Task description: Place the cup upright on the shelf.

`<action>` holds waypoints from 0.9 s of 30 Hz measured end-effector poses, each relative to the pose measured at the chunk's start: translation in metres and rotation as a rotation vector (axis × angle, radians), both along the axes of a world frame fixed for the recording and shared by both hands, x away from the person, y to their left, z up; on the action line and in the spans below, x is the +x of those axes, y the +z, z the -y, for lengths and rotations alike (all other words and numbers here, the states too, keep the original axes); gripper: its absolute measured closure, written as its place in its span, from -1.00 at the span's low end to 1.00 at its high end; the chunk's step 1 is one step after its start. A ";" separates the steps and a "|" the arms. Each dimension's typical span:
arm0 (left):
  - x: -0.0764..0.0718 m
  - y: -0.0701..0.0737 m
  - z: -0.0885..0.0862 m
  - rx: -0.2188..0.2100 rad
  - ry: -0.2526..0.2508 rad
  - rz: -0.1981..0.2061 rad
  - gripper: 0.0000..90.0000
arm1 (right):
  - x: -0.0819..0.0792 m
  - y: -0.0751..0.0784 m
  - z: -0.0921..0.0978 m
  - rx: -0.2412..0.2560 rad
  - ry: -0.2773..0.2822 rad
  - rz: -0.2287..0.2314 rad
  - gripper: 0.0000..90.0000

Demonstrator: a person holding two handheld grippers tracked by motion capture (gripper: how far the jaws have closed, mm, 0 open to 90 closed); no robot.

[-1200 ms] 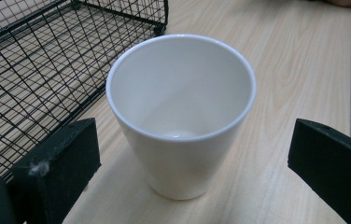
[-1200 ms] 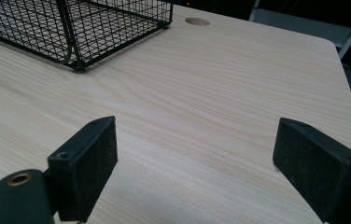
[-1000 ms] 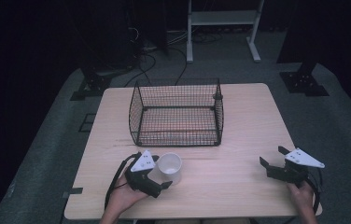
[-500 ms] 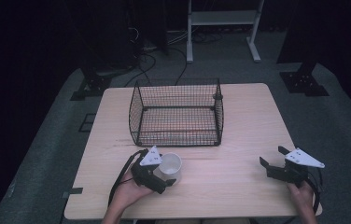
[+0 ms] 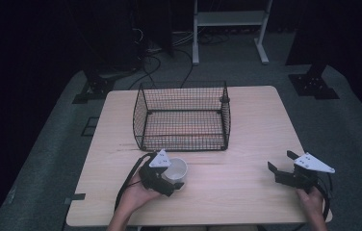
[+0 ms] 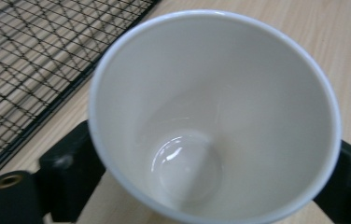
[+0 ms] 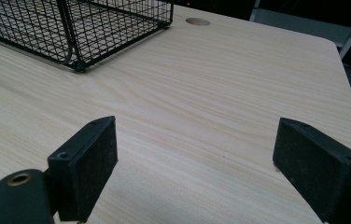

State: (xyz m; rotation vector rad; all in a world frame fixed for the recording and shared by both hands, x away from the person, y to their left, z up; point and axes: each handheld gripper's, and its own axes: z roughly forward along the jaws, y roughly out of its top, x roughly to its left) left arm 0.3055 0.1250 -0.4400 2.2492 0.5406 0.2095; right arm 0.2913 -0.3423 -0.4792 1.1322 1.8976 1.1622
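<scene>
Left hand-held gripper [image 5: 169,179] at white cup [image 5: 176,169], jaws flanking cup walls either side in left gripper view; looks pinched on, though contact itself hard to confirm. Cup [image 6: 213,116] upright, empty, on surface [image 5: 246,144] just in front of wire basket [image 5: 182,116]. Advice: squeeze evenly low on walls, keep rim level, lift straight before clearing basket's near wall. Right hand-held gripper [image 5: 290,169] spread wide, idle near surface's right edge, well apart.

A pale wooden bench [image 5: 246,120] carries a black wire basket [image 5: 182,117] toward its far side.
</scene>
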 end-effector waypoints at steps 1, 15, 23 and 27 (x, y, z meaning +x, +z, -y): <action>0.000 0.000 0.000 0.000 0.004 0.002 -0.74 | 0.000 0.000 0.000 0.000 0.000 0.000 -0.71; 0.001 0.008 0.002 0.003 -0.022 0.015 -0.53 | 0.000 0.000 0.001 0.003 -0.001 0.002 -0.71; 0.004 0.020 0.002 -0.007 -0.028 0.030 -0.53 | 0.000 0.000 0.001 0.006 -0.002 0.002 -0.71; 0.006 0.028 0.003 -0.018 -0.037 0.036 -0.53 | 0.000 0.000 0.001 0.008 -0.003 0.002 -0.71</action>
